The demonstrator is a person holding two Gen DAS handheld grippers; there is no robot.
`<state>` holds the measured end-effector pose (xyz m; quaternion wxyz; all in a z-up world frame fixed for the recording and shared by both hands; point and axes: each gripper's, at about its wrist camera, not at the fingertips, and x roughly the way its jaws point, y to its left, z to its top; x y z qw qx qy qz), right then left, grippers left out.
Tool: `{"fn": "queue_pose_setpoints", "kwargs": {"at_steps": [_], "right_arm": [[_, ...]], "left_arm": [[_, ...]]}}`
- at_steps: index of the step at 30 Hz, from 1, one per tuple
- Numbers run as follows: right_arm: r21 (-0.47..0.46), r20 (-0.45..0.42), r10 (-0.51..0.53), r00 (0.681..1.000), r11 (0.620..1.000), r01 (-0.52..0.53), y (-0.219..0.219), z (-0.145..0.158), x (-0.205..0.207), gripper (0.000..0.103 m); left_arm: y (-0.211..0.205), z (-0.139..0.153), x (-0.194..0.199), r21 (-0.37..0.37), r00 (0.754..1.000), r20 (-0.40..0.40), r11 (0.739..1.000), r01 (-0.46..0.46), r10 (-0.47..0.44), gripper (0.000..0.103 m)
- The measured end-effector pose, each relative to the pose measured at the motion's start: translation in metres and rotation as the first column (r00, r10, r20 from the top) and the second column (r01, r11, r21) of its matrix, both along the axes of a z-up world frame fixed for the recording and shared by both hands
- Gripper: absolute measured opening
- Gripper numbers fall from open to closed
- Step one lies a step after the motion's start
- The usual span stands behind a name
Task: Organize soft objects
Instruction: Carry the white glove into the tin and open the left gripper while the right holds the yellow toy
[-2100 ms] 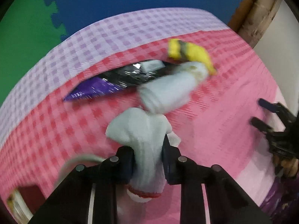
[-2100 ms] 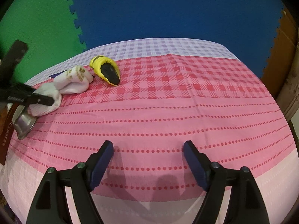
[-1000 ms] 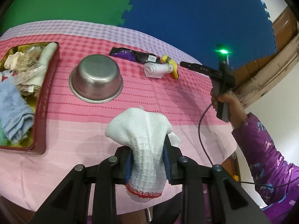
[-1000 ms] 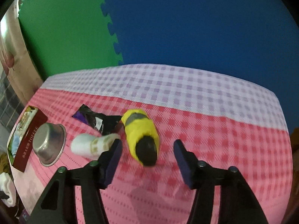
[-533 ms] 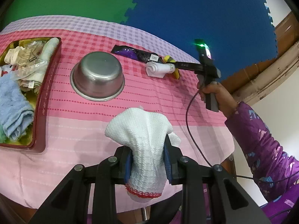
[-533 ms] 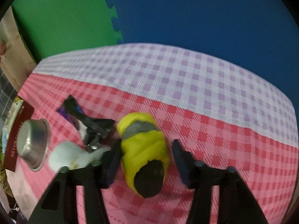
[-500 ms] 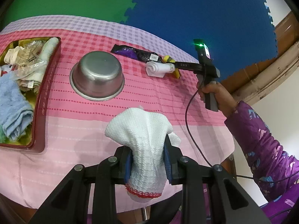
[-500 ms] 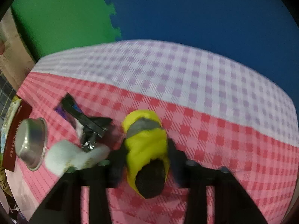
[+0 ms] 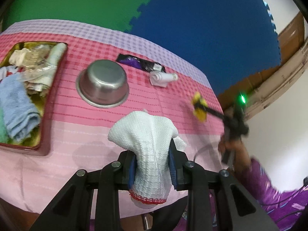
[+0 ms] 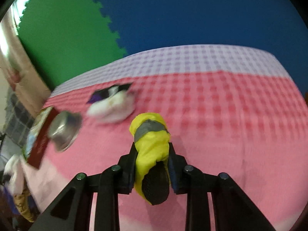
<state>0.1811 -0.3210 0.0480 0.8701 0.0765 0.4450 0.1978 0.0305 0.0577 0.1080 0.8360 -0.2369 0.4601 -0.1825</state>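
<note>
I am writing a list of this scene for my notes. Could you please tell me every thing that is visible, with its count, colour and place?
white knitted sock: 1, white with red cuff, clamped in the left gripper
yellow sock: 1, yellow with grey band and black toe, clamped in the right gripper
rolled white sock: 1, white, on the cloth beside the purple packet
purple packet: 1, purple and black, far side of the cloth
metal bowl: 1, silver, upside down, mid-cloth
tray: 1, dark red rim, at left, holding a blue towel and pale cloths
tablecloth: 1, pink and lilac check
left gripper: 1, black, shut on its sock
right gripper: 1, black, jaws just closed on its sock
sleeve: 1, purple, right edge
</note>
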Motion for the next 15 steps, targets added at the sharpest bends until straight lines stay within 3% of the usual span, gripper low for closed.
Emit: {"fn": "queue_pose_setpoints", "kwargs": {"at_steps": [4, 8, 12, 15], "right_arm": [[0.039, 0.015, 0.025, 1.0, 0.999, -0.026, 0.014, 0.003, -0.041, 0.028], [0.07, 0.012, 0.058, 0.998, 0.996, -0.059, 0.038, 0.003, -0.059, 0.028], [0.085, -0.006, 0.104, 0.995, 0.991, -0.103, 0.061, -0.004, -0.071, 0.028], [0.077, -0.002, 0.125, 0.992, 0.989, -0.125, 0.076, -0.003, -0.078, 0.028]], "left_arm": [[0.032, 0.011, -0.007, 0.016, 0.997, 0.014, 0.997, -0.07, 0.07, 0.025], [0.077, 0.027, -0.01, 0.101, 0.987, 0.05, 0.982, -0.156, 0.152, 0.026], [0.12, 0.035, 0.01, 0.201, 0.975, 0.084, 0.955, -0.216, 0.203, 0.026], [0.147, 0.031, 0.037, 0.3, 0.967, 0.109, 0.92, -0.251, 0.228, 0.026]]}}
